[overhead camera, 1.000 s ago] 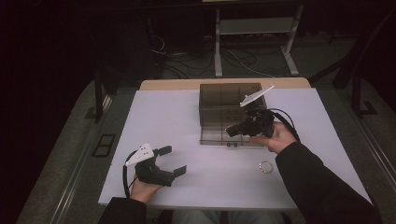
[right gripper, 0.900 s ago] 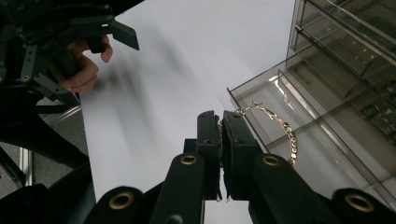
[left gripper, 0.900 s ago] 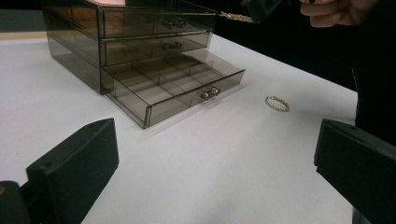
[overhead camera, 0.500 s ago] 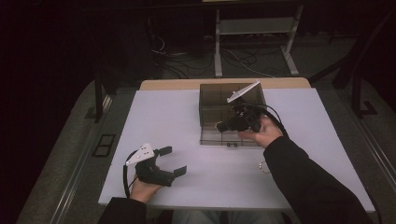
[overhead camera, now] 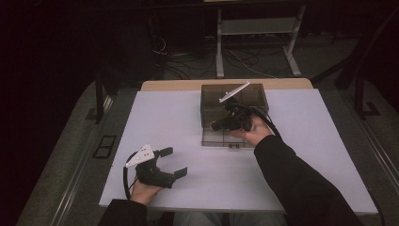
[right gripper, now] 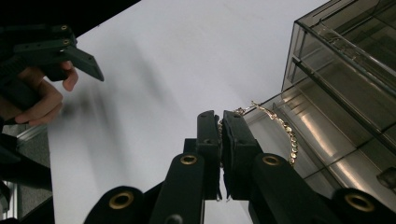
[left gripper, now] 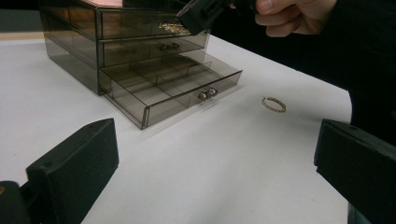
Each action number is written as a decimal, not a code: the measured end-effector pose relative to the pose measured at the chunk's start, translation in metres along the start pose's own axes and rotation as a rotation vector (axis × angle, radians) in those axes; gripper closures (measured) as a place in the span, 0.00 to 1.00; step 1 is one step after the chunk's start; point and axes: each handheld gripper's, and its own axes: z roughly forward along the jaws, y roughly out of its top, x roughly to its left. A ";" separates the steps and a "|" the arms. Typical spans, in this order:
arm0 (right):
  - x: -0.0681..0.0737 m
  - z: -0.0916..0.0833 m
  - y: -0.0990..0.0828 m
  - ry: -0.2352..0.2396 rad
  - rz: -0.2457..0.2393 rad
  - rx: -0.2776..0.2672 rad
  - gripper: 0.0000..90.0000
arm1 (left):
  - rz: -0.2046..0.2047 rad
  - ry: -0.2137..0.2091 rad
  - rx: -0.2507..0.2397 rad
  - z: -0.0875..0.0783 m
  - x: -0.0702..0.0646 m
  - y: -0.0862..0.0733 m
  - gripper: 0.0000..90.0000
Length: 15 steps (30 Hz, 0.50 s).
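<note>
From above, my right gripper (overhead camera: pixel 217 125) and hand cover part of the smoky transparent plastic drawer box (overhead camera: pixel 210 101), and my dark sleeve hides the small gold ring (left gripper: pixel 274 104). The thin gold chain (right gripper: pixel 281 128) pinched in my right gripper's jaws runs behind them, its far end out of sight. My left gripper (left gripper: pixel 219 168) has both black jaws cut off by the picture's lower edge.
</note>
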 end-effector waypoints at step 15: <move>-0.013 0.022 -0.002 -0.016 0.025 0.026 0.94 | -0.002 -0.007 -0.005 0.000 -0.001 0.000 0.00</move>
